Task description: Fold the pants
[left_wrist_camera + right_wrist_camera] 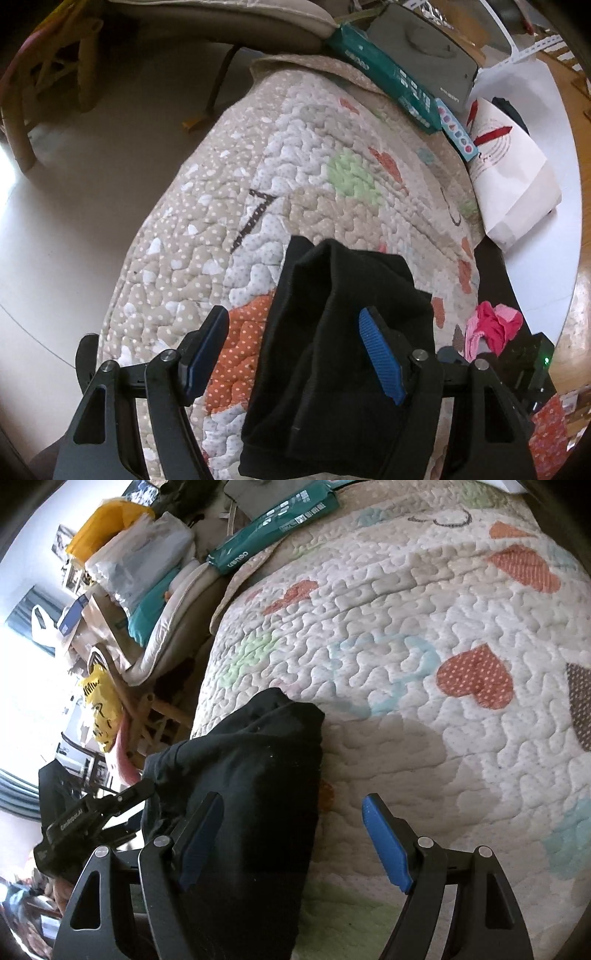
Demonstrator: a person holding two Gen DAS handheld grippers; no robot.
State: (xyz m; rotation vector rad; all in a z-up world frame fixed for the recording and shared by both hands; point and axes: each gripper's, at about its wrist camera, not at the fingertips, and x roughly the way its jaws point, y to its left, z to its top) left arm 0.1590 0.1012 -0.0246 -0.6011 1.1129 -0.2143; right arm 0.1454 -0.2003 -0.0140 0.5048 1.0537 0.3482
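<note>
The black pants (332, 332) are matt, soft knit cloth with a ribbed hem. Under them the quilt (207, 229) is puckered, stitched cotton with dotted patches. The left gripper (291, 350) has ridged blue rubbery pads (380, 354) on smooth black plastic arms with shiny metal pins.

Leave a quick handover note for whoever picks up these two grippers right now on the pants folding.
Left gripper: open, empty, hovering over the black fabric pants.
Right gripper: open, empty, straddling the pants' right edge.
Pants: a narrow folded bundle on the quilted patchwork blanket with polka-dot patches.
Done: pants look folded at least once lengthwise.
Left: probably one more fold end to end, then smooth flat. Pink cloth lies beside the blanket, untouched.
</note>
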